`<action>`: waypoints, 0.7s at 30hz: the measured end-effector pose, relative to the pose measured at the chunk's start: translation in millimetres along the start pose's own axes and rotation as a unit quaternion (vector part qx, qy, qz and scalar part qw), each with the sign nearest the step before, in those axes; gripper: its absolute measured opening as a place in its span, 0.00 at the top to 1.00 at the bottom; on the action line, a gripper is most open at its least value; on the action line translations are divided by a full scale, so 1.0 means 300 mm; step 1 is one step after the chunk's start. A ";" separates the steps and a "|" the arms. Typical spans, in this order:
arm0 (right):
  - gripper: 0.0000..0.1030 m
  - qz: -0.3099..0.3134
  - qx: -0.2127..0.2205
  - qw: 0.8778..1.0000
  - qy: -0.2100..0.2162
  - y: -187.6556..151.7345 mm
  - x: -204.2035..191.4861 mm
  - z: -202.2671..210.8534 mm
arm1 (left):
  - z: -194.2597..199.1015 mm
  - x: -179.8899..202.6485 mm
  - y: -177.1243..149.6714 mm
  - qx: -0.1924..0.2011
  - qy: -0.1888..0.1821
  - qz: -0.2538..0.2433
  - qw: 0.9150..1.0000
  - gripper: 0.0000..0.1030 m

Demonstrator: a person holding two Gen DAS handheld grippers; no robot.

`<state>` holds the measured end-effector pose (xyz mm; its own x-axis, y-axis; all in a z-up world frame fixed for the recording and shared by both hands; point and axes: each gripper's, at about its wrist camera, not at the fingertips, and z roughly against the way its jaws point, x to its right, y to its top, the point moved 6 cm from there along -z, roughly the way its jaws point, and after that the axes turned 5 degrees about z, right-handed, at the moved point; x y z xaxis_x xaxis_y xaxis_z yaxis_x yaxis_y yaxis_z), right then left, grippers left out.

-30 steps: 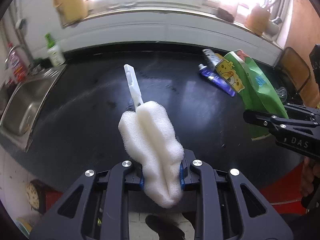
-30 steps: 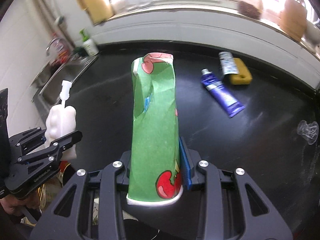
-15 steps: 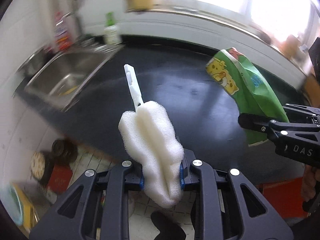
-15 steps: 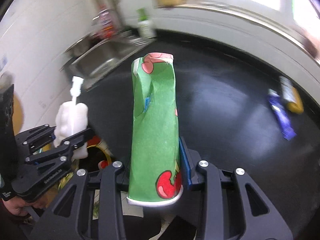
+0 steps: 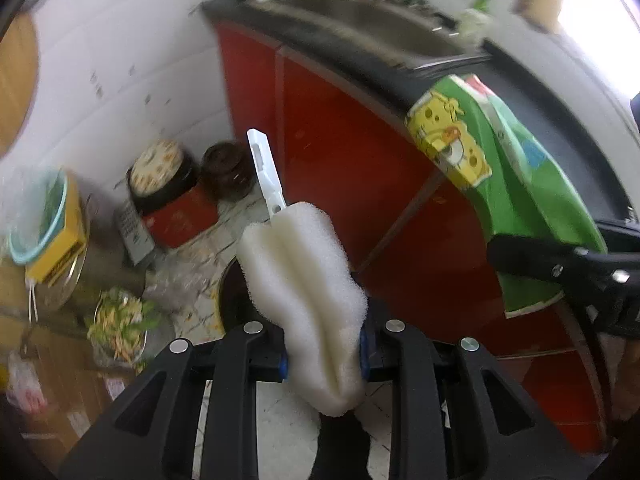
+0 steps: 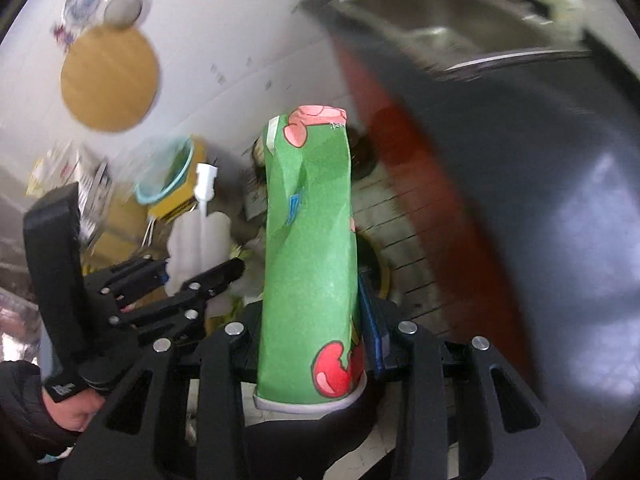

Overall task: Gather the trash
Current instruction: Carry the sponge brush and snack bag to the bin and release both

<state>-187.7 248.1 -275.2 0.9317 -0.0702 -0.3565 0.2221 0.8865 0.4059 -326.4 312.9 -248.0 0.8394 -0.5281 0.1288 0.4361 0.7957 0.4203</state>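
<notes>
Both views swung from countertop to floor, left tongs still gripping sponge brush, right tongs still gripping crushed green cup

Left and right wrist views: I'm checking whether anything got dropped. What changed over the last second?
Both grippers swung off the black countertop toward the tiled floor beside the red cabinet. Nothing was released: the left gripper stays clamped on the white foam sponge brush, the right gripper on the crushed green paper cup.
</notes>
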 end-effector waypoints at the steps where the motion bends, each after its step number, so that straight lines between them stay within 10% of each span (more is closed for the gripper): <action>1: 0.65 0.003 -0.010 1.000 0.000 0.008 -0.008 -0.043 | -0.021 -0.024 -0.013 -0.006 0.000 0.005 1.000 0.77; 16: 0.58 0.022 -0.080 0.997 -0.005 0.061 -0.060 -0.340 | -0.209 -0.157 -0.094 -0.047 -0.021 0.017 0.999 0.72; 21: 0.26 0.025 -0.087 0.996 -0.001 0.070 -0.060 -0.355 | -0.219 -0.172 -0.103 -0.044 -0.022 0.029 0.998 0.27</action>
<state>-230.3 316.5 -350.0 0.9407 -0.0246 -0.3384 0.1222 0.9550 0.2702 -362.0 335.2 -326.5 0.8497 -0.4920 0.1896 0.4162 0.8467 0.3315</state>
